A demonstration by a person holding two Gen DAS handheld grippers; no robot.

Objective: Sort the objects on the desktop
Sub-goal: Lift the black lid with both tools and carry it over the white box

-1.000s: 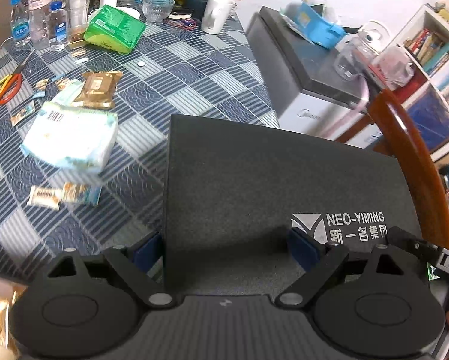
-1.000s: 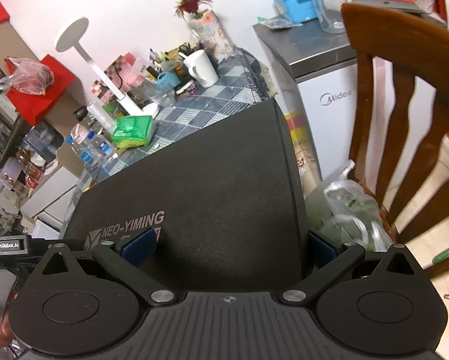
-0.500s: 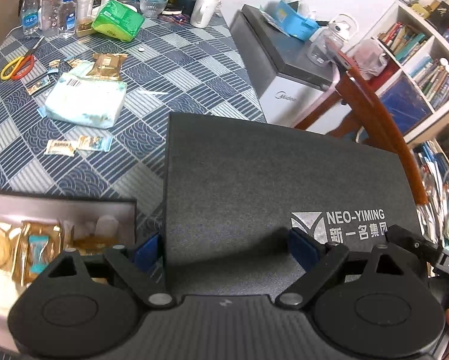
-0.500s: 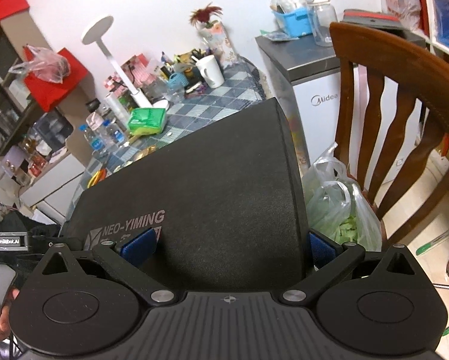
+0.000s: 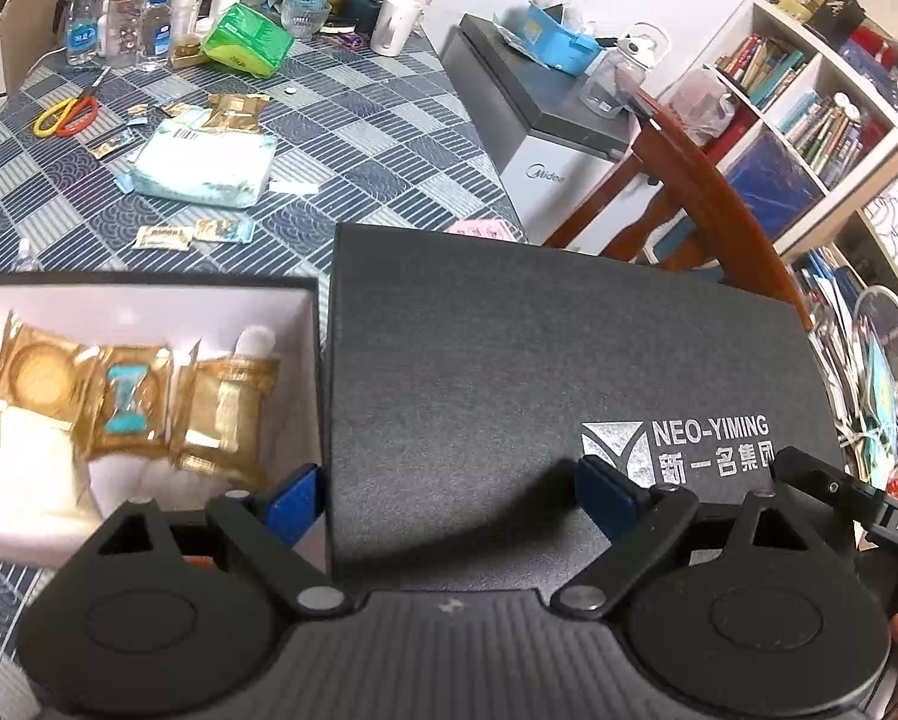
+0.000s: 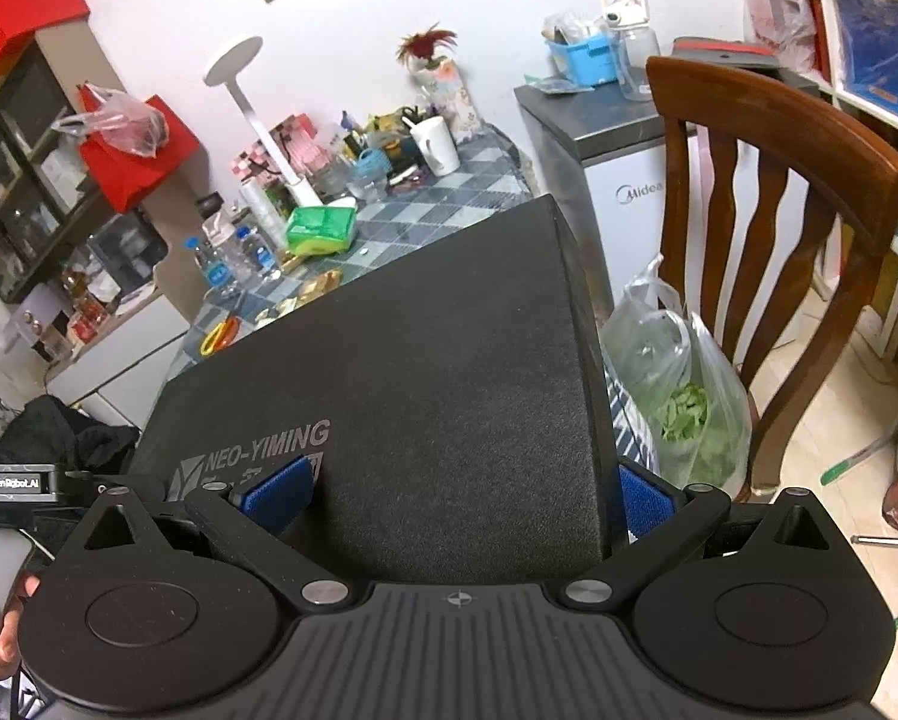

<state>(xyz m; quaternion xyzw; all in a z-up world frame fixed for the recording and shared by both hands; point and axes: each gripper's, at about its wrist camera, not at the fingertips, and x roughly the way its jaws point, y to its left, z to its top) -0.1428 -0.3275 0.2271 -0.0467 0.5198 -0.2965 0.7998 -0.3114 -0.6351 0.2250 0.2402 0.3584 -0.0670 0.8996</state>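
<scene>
Both my left gripper (image 5: 449, 495) and right gripper (image 6: 460, 492) pinch the black lid (image 5: 568, 360) at frame centre, beside the open box (image 5: 149, 300) at left holding gold packets (image 5: 125, 402), so I keep it level, grip even.

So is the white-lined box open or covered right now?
Open. The black lid is held off to its right, and the white-lined box shows gold snack packets inside.

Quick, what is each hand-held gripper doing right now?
Left hand-held gripper: shut on the black lid.
Right hand-held gripper: shut on the same black lid.
</scene>
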